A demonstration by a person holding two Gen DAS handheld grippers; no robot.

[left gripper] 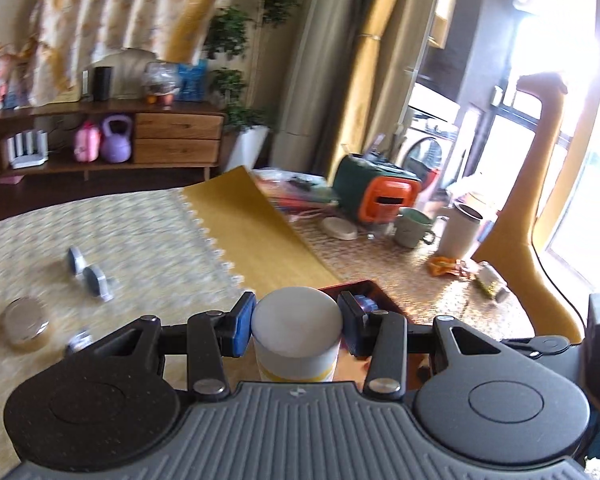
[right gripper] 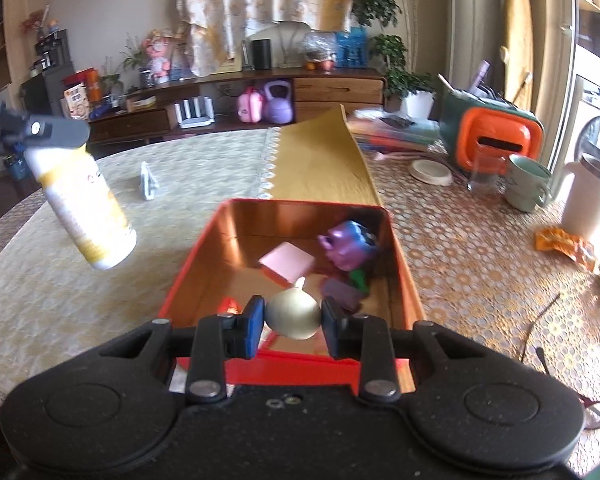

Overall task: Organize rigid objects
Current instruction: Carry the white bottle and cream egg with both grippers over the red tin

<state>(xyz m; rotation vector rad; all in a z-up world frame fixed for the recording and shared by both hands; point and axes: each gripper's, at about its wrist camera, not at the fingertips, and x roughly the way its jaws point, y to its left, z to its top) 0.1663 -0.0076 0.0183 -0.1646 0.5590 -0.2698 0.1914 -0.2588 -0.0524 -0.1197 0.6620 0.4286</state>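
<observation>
My left gripper (left gripper: pixel 296 330) is shut on a white bottle with a yellow band (left gripper: pixel 296 336), held above the table beside the red box (left gripper: pixel 374 292). In the right wrist view that bottle (right gripper: pixel 86 208) hangs tilted in the air left of the box. My right gripper (right gripper: pixel 293 318) is shut on a pale round ball-like object (right gripper: pixel 293 316) over the near end of the red box (right gripper: pixel 204 248). Inside the box lie a pink block (right gripper: pixel 286 262), a purple and blue toy (right gripper: pixel 346 244) and some dark pieces (right gripper: pixel 342 292).
On the tablecloth to the left lie small grey clips (left gripper: pixel 94 276) and a round metal tin (left gripper: pixel 26 320). A folded yellow cloth (right gripper: pixel 324 164), an orange and green box (right gripper: pixel 492 140), a green mug (right gripper: pixel 526 182), a white canister (right gripper: pixel 590 196) and books stand further back.
</observation>
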